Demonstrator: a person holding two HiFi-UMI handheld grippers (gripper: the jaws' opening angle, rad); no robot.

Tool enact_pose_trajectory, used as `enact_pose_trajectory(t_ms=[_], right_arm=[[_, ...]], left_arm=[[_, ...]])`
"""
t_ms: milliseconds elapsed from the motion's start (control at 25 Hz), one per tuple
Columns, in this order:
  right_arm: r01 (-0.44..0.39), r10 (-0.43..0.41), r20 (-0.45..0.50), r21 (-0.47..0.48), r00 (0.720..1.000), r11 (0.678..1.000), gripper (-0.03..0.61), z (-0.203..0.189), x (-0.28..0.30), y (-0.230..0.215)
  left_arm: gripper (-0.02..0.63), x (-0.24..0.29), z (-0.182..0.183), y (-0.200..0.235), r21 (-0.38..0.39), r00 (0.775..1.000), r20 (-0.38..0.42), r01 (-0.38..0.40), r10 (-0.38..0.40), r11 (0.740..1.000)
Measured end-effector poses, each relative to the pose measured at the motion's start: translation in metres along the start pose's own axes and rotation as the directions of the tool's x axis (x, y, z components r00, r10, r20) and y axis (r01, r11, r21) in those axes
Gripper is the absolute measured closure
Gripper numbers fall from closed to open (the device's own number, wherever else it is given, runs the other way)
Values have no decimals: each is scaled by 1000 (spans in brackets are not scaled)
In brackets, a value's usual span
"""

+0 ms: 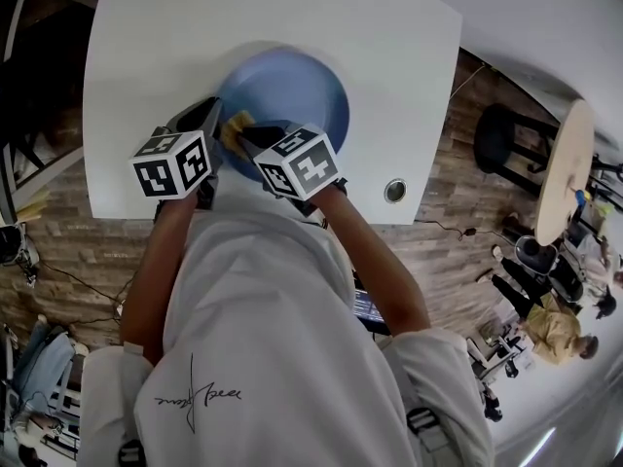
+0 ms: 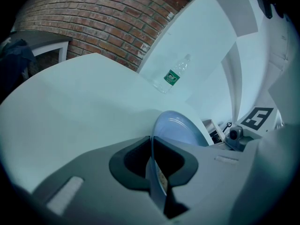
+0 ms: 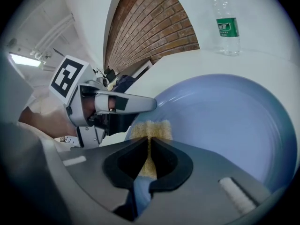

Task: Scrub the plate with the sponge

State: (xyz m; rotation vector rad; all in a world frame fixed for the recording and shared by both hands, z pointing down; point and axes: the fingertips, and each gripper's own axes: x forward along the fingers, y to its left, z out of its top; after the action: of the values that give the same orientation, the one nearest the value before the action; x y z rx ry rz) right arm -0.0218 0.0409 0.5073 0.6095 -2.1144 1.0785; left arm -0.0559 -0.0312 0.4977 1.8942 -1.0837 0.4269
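Two grippers on one blue plate [image 1: 297, 86], set on the white counter [image 1: 389, 37].
Left gripper [image 2: 152, 146] clamped on the plate's near-left rim; right gripper [image 3: 149, 146] closed on the yellow sponge [image 3: 151, 129], pressed to the plate just beside that rim. Bare plate face spread ahead and right of the sponge, so scrubbing strokes likely outward, away from the left jaws.

White script-printed shirt [image 1: 263, 358]; grey grippers [image 1: 212, 113] [image 1: 250, 132]
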Motion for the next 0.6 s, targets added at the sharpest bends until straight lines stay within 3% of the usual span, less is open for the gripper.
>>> enact_pose_trajectory(t_ms=[600], right_arm=[[-85, 82, -76, -40, 994, 996, 553, -18, 0, 13]], left_arm=[[580, 0, -1, 1, 3, 1000, 2, -8, 8, 1000]])
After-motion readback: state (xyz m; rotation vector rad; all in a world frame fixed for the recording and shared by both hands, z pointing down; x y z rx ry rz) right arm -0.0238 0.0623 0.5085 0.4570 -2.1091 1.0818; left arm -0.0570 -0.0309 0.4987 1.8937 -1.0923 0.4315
